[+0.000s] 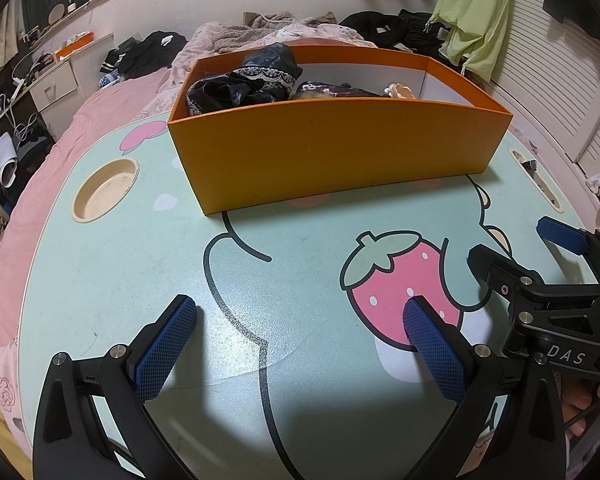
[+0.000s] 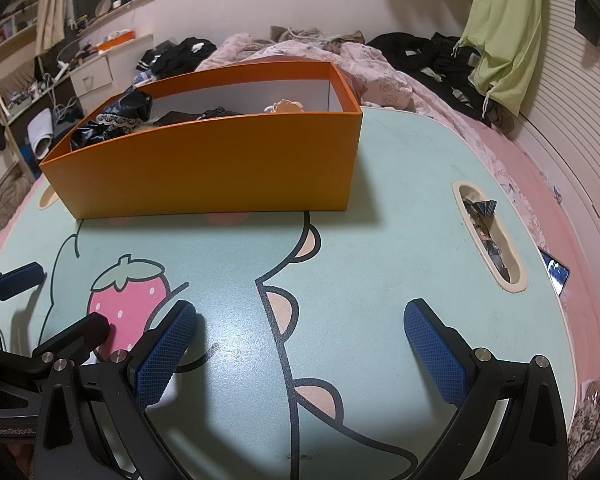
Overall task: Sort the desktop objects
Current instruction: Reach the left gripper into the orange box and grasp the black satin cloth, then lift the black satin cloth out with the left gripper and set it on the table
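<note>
An orange box (image 1: 332, 148) (image 2: 220, 164) stands at the far side of a mint-green lap table (image 1: 140, 280) (image 2: 400, 220) printed with a strawberry. Inside it lie black lace-trimmed cloth (image 1: 244, 80) (image 2: 112, 120) and a small cream object (image 1: 398, 90) (image 2: 286, 107). My left gripper (image 1: 300, 320) hovers open over the bare tabletop in front of the box, nothing between its blue pads. My right gripper (image 2: 300, 328) is open too, beside it on the right, also empty. Each gripper shows in the other's view: the right gripper (image 1: 528, 252) and the left gripper (image 2: 56, 296).
A round cup recess (image 1: 106, 188) sits at the table's left, a long slot (image 2: 488, 236) with dark scraps at its right. A phone (image 2: 558, 274) lies by the right edge. The table rests on a pink bed with piled clothes (image 2: 428, 60) behind; a desk (image 1: 56, 84) stands left.
</note>
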`<state>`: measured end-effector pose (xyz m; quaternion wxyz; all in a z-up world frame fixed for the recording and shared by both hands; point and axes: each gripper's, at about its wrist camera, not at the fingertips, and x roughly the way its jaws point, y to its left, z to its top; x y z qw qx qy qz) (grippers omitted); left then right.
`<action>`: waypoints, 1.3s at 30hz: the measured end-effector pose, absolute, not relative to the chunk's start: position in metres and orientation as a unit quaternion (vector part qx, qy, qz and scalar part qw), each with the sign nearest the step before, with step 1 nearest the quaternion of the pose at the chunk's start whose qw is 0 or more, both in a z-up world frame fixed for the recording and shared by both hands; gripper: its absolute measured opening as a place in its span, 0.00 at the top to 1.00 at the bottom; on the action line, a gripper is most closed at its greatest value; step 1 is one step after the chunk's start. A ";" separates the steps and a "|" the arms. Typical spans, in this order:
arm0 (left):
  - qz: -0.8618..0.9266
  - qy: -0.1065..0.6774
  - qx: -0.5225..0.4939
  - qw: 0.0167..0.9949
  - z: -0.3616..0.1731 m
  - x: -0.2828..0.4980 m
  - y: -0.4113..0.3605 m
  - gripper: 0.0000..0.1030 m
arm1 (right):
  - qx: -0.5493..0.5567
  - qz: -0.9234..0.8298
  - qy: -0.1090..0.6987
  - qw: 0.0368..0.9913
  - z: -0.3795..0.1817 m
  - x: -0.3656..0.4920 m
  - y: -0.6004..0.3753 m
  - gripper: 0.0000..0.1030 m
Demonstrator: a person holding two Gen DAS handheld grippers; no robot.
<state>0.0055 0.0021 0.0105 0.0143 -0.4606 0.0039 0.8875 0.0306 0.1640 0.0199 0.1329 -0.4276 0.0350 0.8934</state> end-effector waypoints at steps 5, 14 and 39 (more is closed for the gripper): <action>0.887 0.004 -0.461 0.015 0.012 0.006 0.002 0.00 | -0.427 0.893 0.035 0.134 0.020 0.031 0.164 0.00; 0.888 -0.028 -0.459 0.002 0.017 0.010 -0.013 0.08 | -0.427 0.893 0.037 0.138 0.020 0.031 0.163 0.00; 0.905 -0.017 -0.420 0.063 0.085 -0.107 -0.029 0.72 | -0.425 0.892 0.041 0.147 0.020 0.031 0.162 0.00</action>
